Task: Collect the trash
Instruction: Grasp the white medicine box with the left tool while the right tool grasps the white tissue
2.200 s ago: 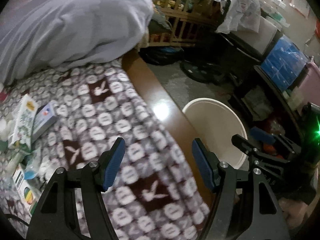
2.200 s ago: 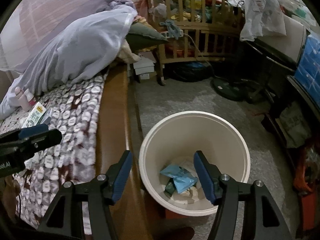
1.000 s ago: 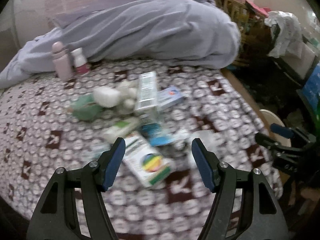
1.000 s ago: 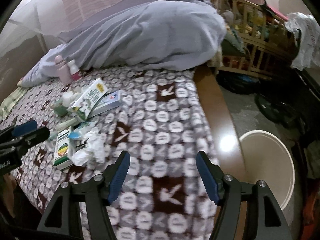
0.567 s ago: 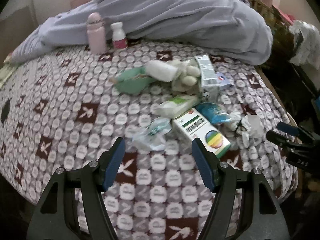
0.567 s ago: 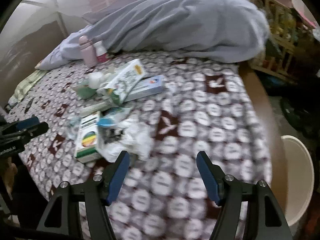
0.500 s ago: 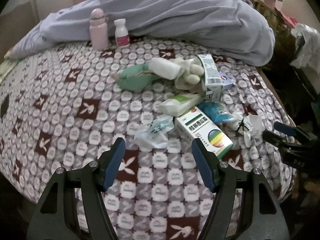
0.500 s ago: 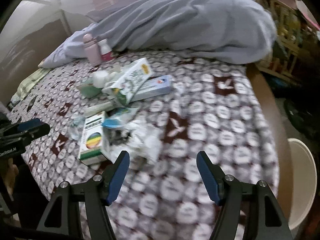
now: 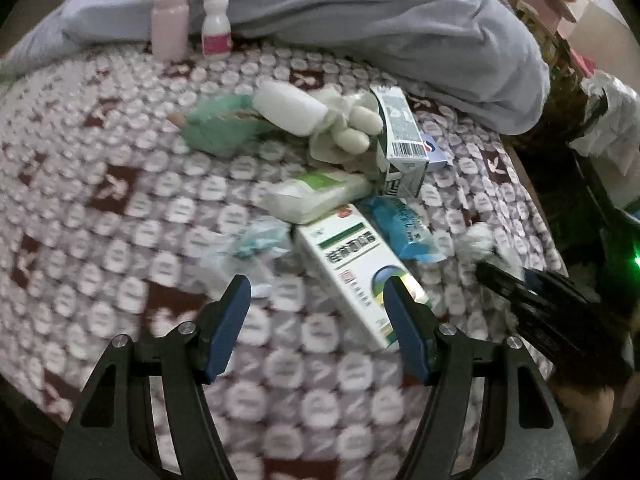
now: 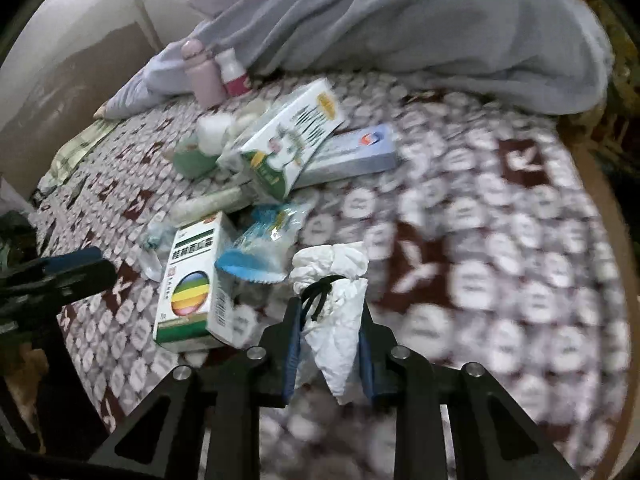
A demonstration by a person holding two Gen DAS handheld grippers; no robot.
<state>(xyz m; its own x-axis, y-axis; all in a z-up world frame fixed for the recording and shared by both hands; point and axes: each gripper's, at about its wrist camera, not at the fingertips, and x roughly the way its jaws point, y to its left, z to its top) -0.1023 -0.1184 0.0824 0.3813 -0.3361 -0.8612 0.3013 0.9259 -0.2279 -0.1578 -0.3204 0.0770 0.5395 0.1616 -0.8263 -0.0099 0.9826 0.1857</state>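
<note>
A pile of trash lies on the patterned blanket [image 9: 100, 200]. In the right wrist view a crumpled white tissue [image 10: 336, 332] with a black cord sits between the blue pads of my right gripper [image 10: 330, 312], whose jaws are closing and press its sides. The same tissue [image 9: 480, 240] shows at the right gripper's tip [image 9: 500, 276] in the left wrist view. My left gripper [image 9: 316, 296] is open and holds nothing. It hangs over a white-and-green box [image 9: 352, 268] and a clear plastic wrapper [image 9: 248, 248].
A blue wrapper [image 9: 404, 228], a wipes pack [image 9: 316, 196], a milk carton [image 9: 400, 132] and a green cloth [image 9: 216, 128] lie further back. A pink bottle [image 9: 170, 20] and a small white bottle [image 9: 216, 28] stand by the grey duvet [image 9: 360, 12].
Both grippers swung from the white bin to the bed and sank toward the pile. The right jaws, open half a second ago, have closed on the white tissue.
</note>
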